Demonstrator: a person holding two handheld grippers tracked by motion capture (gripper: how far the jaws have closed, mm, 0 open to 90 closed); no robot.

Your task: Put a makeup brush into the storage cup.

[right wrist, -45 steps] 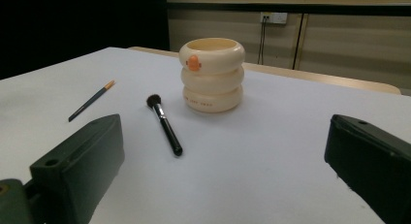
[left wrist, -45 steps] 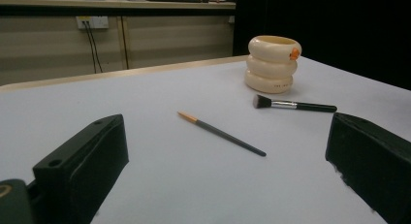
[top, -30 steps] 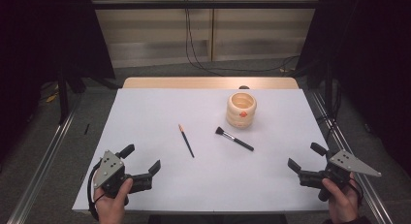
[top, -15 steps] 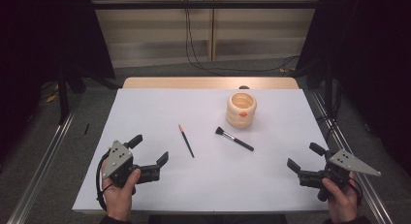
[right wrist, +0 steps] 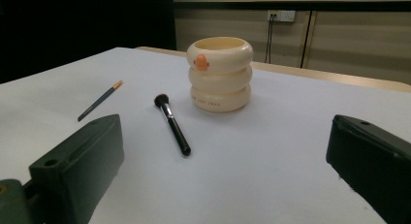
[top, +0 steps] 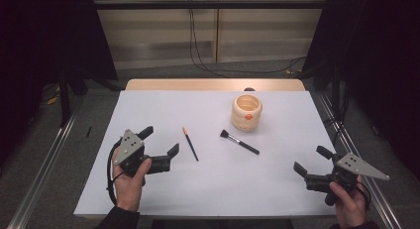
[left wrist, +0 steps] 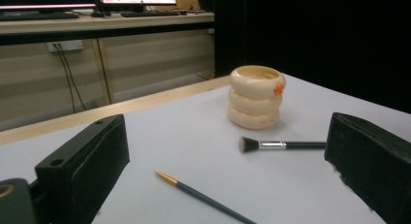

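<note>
Now my left gripper (top: pixel 160 143) hangs left of centre, jaws spread wide and empty — the thin paintbrush (top: pixel 190 143) lies just right of it. I'd come down straddling its middle, then close gently — no skidding.

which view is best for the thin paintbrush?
The left gripper view: the thin paintbrush lies close between the open left tongs, its orange tip sharp, though the handle end is cut off. The high view shows its whole length, but small. The right gripper view has it far off and tiny.
</note>
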